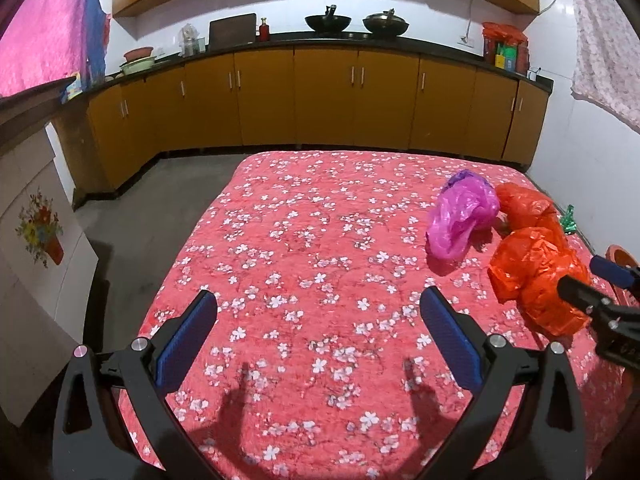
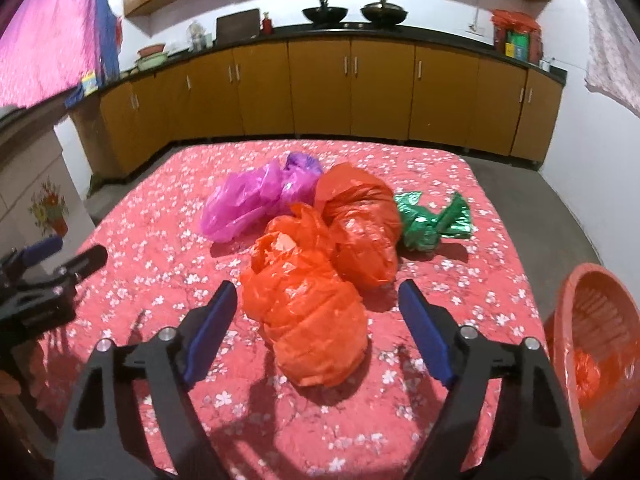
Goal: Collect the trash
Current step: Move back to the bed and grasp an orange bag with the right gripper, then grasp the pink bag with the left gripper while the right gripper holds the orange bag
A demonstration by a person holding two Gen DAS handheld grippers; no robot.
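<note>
Crumpled plastic bags lie on a red floral cover [image 2: 160,280]. My right gripper [image 2: 317,286] is open, its blue pads on either side of the nearest orange bag [image 2: 308,320] without pressing it. Behind that bag are a second orange bag [image 2: 360,224], a pink bag [image 2: 244,204] with a purple scrap [image 2: 302,162], and a green foil wrapper [image 2: 432,220]. To the left, my left gripper [image 1: 319,296] hangs open over bare cover with nothing between its fingers. In the left wrist view the orange bag [image 1: 536,280] and pink bag [image 1: 460,216] lie at the right.
A red plastic basket [image 2: 600,304] stands beside the cover at the right, with an orange bag [image 2: 586,372] inside. Orange cabinets [image 1: 320,96] with woks on the counter line the far wall. A white panel with a flower picture [image 1: 40,232] stands at the left over grey floor [image 1: 140,232].
</note>
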